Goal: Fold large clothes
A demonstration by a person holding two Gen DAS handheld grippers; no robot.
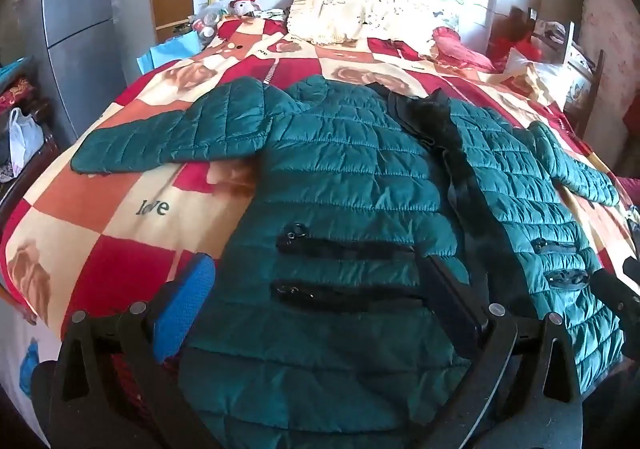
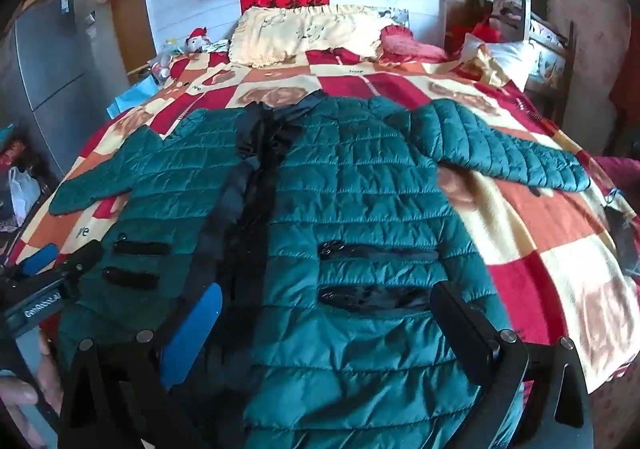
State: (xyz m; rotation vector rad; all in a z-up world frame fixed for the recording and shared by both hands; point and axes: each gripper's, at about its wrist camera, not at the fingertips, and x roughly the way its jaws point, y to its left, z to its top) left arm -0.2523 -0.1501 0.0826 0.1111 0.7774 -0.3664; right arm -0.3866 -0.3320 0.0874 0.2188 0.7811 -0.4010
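Observation:
A teal quilted jacket (image 1: 352, 185) lies face up on the bed, collar towards the pillows, both sleeves spread out sideways. A black zip strip (image 2: 256, 185) runs down its middle, and black pocket zips sit on each front panel. My left gripper (image 1: 312, 265) hovers open over the jacket's lower left panel, blue pad (image 1: 184, 305) on the left, nothing between the fingers. My right gripper (image 2: 328, 289) is open above the lower right panel, empty too. In the right wrist view the left gripper (image 2: 68, 253) shows at the left edge, with a hand (image 2: 24, 389) below it.
The bed carries a red, cream and orange checked blanket (image 1: 132, 217). Cream pillows (image 2: 304, 29) and a red cushion (image 2: 404, 43) lie at its head. A grey fridge (image 1: 80, 17) and a white bag (image 1: 24, 137) stand to the left, and a second bed (image 2: 536, 49) to the right.

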